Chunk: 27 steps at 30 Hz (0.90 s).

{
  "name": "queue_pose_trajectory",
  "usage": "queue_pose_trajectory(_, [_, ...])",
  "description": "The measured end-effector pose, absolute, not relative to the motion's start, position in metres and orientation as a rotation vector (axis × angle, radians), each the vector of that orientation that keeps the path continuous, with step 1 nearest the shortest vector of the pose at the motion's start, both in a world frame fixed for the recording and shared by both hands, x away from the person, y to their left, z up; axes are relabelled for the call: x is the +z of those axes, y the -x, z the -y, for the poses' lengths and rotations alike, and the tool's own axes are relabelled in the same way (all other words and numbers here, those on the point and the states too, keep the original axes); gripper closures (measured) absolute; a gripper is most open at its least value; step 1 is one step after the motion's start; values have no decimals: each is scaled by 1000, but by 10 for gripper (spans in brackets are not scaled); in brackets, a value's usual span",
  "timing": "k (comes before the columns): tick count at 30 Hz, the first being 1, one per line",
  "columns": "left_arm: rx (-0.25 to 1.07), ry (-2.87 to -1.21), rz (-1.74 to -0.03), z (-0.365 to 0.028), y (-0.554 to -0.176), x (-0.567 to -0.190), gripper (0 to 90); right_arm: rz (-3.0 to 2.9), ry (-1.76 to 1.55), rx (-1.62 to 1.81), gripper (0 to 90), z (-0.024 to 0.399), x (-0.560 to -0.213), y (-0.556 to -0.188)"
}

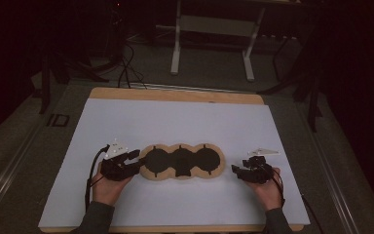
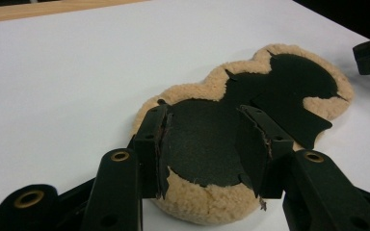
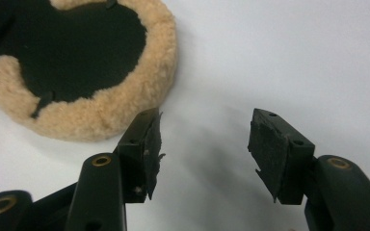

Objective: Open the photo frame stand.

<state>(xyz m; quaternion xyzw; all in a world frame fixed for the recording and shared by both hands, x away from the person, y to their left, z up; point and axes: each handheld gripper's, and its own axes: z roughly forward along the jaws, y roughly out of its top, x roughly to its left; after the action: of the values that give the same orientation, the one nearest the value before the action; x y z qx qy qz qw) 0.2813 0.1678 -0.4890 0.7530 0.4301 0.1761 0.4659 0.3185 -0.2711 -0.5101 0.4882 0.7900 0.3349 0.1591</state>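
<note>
Table (image 1: 126, 95): wooden, covered by a white sheet (image 1: 175, 122).
Fleece pad (image 1: 182, 161): three-lobed, tan-edged with black centres, lay flat at mid-sheet.
Left gripper (image 2: 207, 154): jaws straddled the pad's near lobe — whether the pads pressed it cannot be told.
Right gripper (image 3: 202, 144): jaws apart over bare sheet (just beside the pad's end lobe), nothing between them.

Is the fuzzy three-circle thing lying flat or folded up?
Flat and spread out. The fleece pad lies full length on the white table cover, black side up, tan fuzzy rim showing all round its three lobes.
</note>
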Motion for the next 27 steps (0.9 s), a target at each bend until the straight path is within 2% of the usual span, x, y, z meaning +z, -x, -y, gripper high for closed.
queue_pose_trajectory(17, [376, -1983, -895, -127, -274, -498, 719, -2129, -1380, 1000, 429, 285, -516, -324])
queue_pose_trajectory(25, [348, -2023, -865, -105, -271, -507, 895, -2132, -1332, 993, 425, 279, -515, -322])
queue_pose_trajectory(27, [343, -2036, -857, -101, -271, -510, 900, -2127, -1326, 1002, 428, 279, -514, -322])
